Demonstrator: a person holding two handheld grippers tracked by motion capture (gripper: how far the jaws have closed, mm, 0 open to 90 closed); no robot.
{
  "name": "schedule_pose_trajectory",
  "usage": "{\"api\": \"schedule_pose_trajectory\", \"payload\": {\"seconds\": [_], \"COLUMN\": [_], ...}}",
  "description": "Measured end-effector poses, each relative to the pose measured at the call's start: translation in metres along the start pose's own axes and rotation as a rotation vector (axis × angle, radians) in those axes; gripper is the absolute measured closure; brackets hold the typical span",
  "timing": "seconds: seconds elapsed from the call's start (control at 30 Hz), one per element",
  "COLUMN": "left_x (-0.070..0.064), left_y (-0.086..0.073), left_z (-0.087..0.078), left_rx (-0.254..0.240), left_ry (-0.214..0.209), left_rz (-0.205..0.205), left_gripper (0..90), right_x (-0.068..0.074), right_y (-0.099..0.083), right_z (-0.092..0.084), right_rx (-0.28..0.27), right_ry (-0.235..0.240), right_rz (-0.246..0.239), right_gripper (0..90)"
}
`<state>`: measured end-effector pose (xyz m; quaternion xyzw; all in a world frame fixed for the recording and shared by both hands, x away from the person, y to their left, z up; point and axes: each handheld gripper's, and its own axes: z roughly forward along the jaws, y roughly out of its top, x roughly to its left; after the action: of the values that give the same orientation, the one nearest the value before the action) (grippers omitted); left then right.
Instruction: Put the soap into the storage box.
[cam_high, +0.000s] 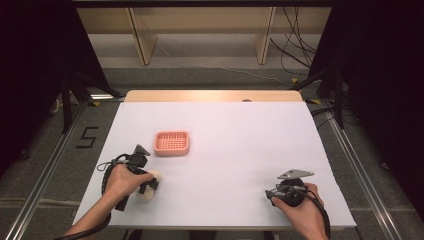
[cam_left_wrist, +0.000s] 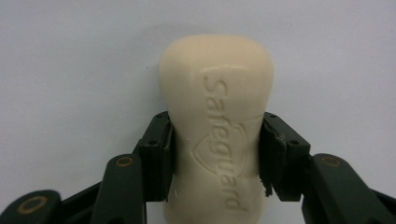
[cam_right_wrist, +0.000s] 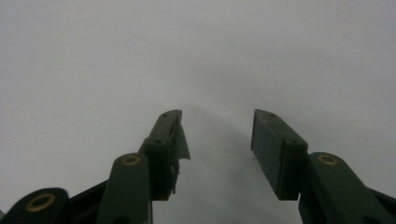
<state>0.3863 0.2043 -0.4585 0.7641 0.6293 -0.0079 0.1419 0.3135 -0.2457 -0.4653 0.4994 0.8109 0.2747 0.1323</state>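
Here left gripper (cam_left_wrist: 216, 154) jaws clamp the cream soap bar (cam_left_wrist: 216, 116) on the white bench (cam_high: 240, 150); right gripper (cam_right_wrist: 216, 149) jaws half open, empty.

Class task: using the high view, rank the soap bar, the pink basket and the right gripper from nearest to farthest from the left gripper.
1. Soap bar: clamped between the jaws of the left gripper, near the table's front left.
2. Pink basket: just beyond it, slightly to the right.
3. Right gripper: far across the table, at the front right.
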Motion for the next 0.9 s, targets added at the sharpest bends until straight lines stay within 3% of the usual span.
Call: {"api": "schedule_pose_trajectory", "payload": {"seconds": [0.07, 0.1, 0.13, 0.2, 0.23, 0.27, 0.3, 0.37, 0.4, 0.47, 0.5, 0.6, 0.9], "left_x": [0.003, 0.0, 0.001, -0.001, 0.0, -0.001, 0.0, 0.0, 0.002, 0.002, 0.0, 0.003, 0.004], "left_y": [0.001, 0.0, 0.001, 0.001, 0.002, 0.002, 0.003, 0.004, 0.006, 0.007, 0.006, 0.008, 0.013], "left_z": [-0.001, -0.002, -0.004, -0.004, -0.006, -0.006, -0.008, -0.009, -0.011, -0.011, -0.012, -0.013, -0.019], "left_rx": [0.0, 0.002, 0.014, -0.014, 0.001, -0.016, -0.009, -0.028, -0.023, -0.043, -0.039, -0.05, -0.075], "left_ry": [0.005, -0.012, -0.006, -0.006, -0.006, -0.008, -0.003, -0.003, 0.001, 0.003, -0.004, 0.006, 0.023], "left_rz": [0.048, 0.006, 0.024, 0.0, 0.028, 0.012, 0.034, 0.03, 0.064, 0.064, 0.032, 0.075, 0.107], "left_gripper": [49.6, 49.6, 49.6, 49.6, 49.6, 49.6, 49.6, 49.6, 49.6, 49.6, 49.6, 49.6, 49.6], "right_x": [0.0, 0.0, 0.0, 0.0, 0.0, 0.0, 0.0, 0.0, 0.0, 0.0, 0.0, 0.0, -0.001], "right_y": [0.0, 0.0, 0.0, 0.0, 0.0, 0.0, 0.0, 0.0, 0.001, 0.001, 0.001, 0.001, 0.0], "right_z": [0.0, 0.0, 0.0, 0.0, 0.0, 0.0, 0.0, -0.001, -0.002, -0.002, -0.002, -0.003, -0.003], "right_rx": [-0.005, -0.005, -0.005, -0.006, -0.007, -0.005, -0.011, -0.021, -0.02, -0.02, -0.02, -0.023, -0.04], "right_ry": [-0.002, -0.003, -0.003, -0.003, -0.003, -0.003, -0.004, -0.007, -0.009, -0.01, -0.01, -0.008, -0.016], "right_rz": [0.002, 0.001, 0.001, 0.001, 0.001, 0.001, -0.003, 0.001, -0.003, 0.003, 0.003, 0.004, -0.006], "right_gripper": [53.0, 53.0, 53.0, 53.0, 53.0, 53.0, 53.0, 53.1, 53.1, 53.2, 53.2, 53.1, 53.1]}}
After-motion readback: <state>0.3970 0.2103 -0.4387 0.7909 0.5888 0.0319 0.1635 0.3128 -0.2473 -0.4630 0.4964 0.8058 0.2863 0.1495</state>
